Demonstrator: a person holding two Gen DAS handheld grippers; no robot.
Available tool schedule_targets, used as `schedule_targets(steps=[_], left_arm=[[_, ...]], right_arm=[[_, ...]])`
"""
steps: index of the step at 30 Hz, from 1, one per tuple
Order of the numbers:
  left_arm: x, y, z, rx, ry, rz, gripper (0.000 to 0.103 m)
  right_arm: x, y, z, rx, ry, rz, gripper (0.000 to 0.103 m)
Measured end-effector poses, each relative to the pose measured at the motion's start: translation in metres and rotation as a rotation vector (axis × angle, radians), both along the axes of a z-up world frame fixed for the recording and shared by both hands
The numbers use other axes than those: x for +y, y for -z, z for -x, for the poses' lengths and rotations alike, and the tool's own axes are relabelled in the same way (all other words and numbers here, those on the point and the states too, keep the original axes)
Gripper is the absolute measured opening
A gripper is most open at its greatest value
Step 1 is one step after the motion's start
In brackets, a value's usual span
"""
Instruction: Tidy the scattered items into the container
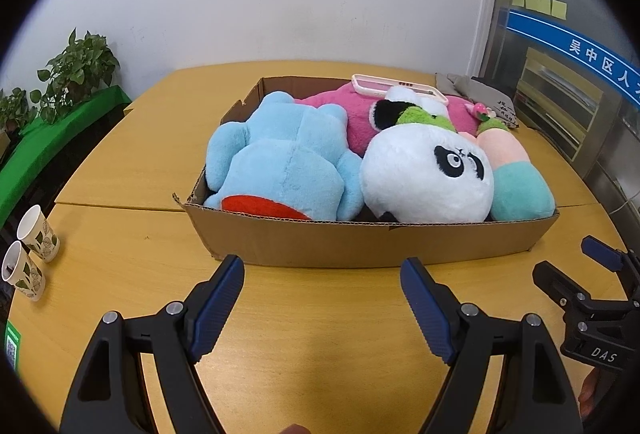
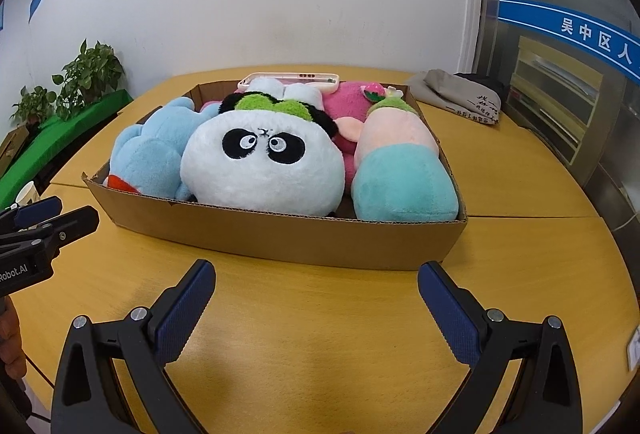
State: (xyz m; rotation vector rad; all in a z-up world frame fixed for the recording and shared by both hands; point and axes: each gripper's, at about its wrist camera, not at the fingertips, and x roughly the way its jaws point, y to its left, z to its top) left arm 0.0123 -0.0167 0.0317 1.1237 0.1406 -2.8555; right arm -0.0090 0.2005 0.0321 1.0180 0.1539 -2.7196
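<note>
A shallow cardboard box [image 1: 360, 238] [image 2: 280, 234] stands on the wooden table. Packed inside are a light-blue plush [image 1: 280, 162] [image 2: 148, 158], a white panda plush [image 1: 424, 174] [image 2: 260, 166], a pink plush [image 1: 356, 114] [image 2: 348, 102] and a peach-and-teal plush [image 1: 516, 178] [image 2: 400, 174]. A pink-rimmed flat case [image 1: 400, 88] [image 2: 288, 79] lies across the far toys. My left gripper [image 1: 322, 276] hovers open over bare table in front of the box, nothing between its fingers. My right gripper [image 2: 316, 280] is open too, empty, just short of the box's near wall.
Two paper cups [image 1: 30, 254] stand at the table's left edge. A grey folded cloth bag [image 2: 460, 94] lies at the far right of the table [image 2: 320, 334]. Potted plants [image 1: 76, 70] on a green-covered ledge sit beyond the left side. A glass cabinet [image 2: 560, 94] stands at right.
</note>
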Motion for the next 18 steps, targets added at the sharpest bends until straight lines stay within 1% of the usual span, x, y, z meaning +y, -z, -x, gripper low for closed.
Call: schedule_targets(steps=[18], left_arm=[[-0.001, 0.008, 0.013, -0.028, 0.001, 0.008, 0.08]], right_arm=[[-0.009, 0.004, 0.011, -0.018, 0.006, -0.015, 0.103]])
